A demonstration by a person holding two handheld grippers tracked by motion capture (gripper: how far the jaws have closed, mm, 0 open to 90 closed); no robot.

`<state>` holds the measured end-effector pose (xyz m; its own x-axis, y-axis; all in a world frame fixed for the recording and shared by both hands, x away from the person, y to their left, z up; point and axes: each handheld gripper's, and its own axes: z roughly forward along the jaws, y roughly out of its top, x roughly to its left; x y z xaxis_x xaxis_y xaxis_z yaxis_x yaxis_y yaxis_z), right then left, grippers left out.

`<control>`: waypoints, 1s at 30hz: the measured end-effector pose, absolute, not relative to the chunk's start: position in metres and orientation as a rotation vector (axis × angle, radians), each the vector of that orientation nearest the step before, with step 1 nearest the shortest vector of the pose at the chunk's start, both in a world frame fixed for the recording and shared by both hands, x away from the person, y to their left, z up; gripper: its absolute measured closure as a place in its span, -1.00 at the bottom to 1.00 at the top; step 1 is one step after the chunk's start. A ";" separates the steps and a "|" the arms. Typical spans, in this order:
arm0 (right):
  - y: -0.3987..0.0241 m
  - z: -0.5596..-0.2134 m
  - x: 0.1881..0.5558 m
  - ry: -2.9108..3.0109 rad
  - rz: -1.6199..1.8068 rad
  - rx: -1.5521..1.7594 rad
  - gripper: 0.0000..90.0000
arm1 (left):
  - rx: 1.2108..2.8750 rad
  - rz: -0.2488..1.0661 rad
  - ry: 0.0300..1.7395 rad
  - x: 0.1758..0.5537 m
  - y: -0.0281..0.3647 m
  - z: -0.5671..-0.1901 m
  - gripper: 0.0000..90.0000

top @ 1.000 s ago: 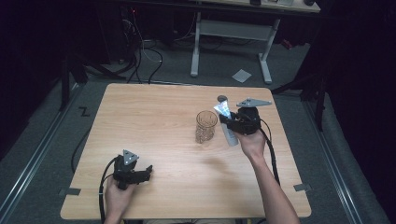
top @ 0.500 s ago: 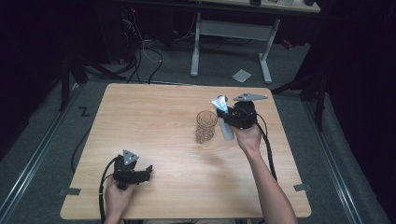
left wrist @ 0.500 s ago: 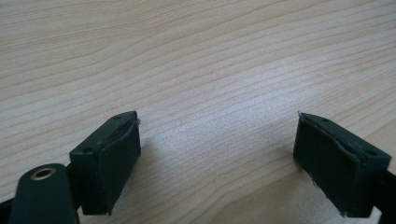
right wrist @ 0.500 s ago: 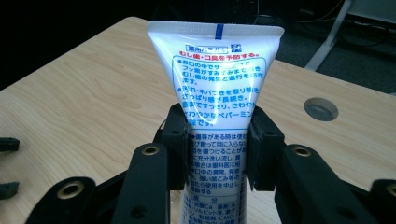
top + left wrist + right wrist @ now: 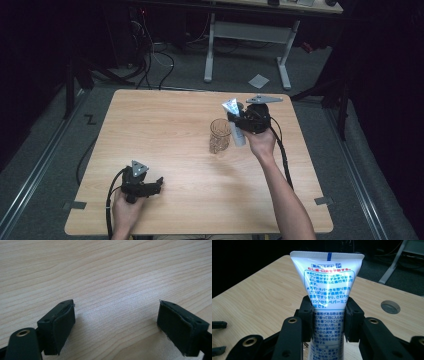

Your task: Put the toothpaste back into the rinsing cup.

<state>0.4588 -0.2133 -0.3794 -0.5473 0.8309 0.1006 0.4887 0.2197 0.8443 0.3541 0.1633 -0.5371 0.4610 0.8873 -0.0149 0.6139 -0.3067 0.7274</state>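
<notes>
a: where's the toothpaste tube (image 5: 327,287)?
b: clamped in the right gripper (image 5: 239,123), held upright just beside the glass cup (image 5: 219,135).
a: and the left gripper (image 5: 159,183)?
b: jaws apart, resting on the table (image 5: 165,125). likely next: lower the tube into the cup, aligned.

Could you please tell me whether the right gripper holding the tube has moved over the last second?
Yes. The right gripper, shut on the tube, has shifted slightly toward the table's far edge, judged against the glass, which has stayed put.
</notes>
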 end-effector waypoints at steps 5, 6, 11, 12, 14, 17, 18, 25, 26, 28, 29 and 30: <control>-0.212 -0.378 0.462 2.116 1.275 1.232 0.46 | 2.037 0.519 1.246 0.354 0.163 -0.537 -0.66; -0.211 -0.377 0.463 2.117 1.263 1.222 0.46 | 2.037 0.519 1.246 0.354 0.163 -0.537 -0.66; -0.206 -0.374 0.466 2.104 1.266 1.207 0.45 | 2.036 0.518 1.246 0.354 0.163 -0.537 -0.66; -0.206 -0.374 0.466 2.104 1.266 1.207 0.45 | 2.036 0.518 1.246 0.354 0.163 -0.537 -0.66; -0.202 -0.372 0.469 2.099 1.260 1.202 0.45 | 2.035 0.518 1.246 0.354 0.163 -0.537 -0.66; -0.199 -0.371 0.471 2.087 1.259 1.190 0.45 | 2.035 0.518 1.246 0.354 0.163 -0.537 -0.66; -0.199 -0.371 0.471 2.087 1.259 1.190 0.45 | 2.036 0.518 1.246 0.354 0.163 -0.537 -0.66; -0.190 -0.369 0.476 2.074 1.254 1.169 0.45 | 2.036 0.519 1.246 0.354 0.163 -0.537 -0.66; -0.189 -0.369 0.477 2.073 1.261 1.166 0.45 | 2.036 0.519 1.246 0.354 0.163 -0.537 -0.66; -0.188 -0.371 0.480 2.074 1.251 1.176 0.44 | 2.036 0.519 1.246 0.354 0.163 -0.537 -0.66; -0.186 -0.373 0.482 2.076 1.247 1.181 0.44 | 2.036 0.519 1.246 0.354 0.163 -0.537 -0.66; -0.186 -0.373 0.482 2.076 1.247 1.181 0.44 | 2.036 0.519 1.245 0.354 0.163 -0.537 -0.66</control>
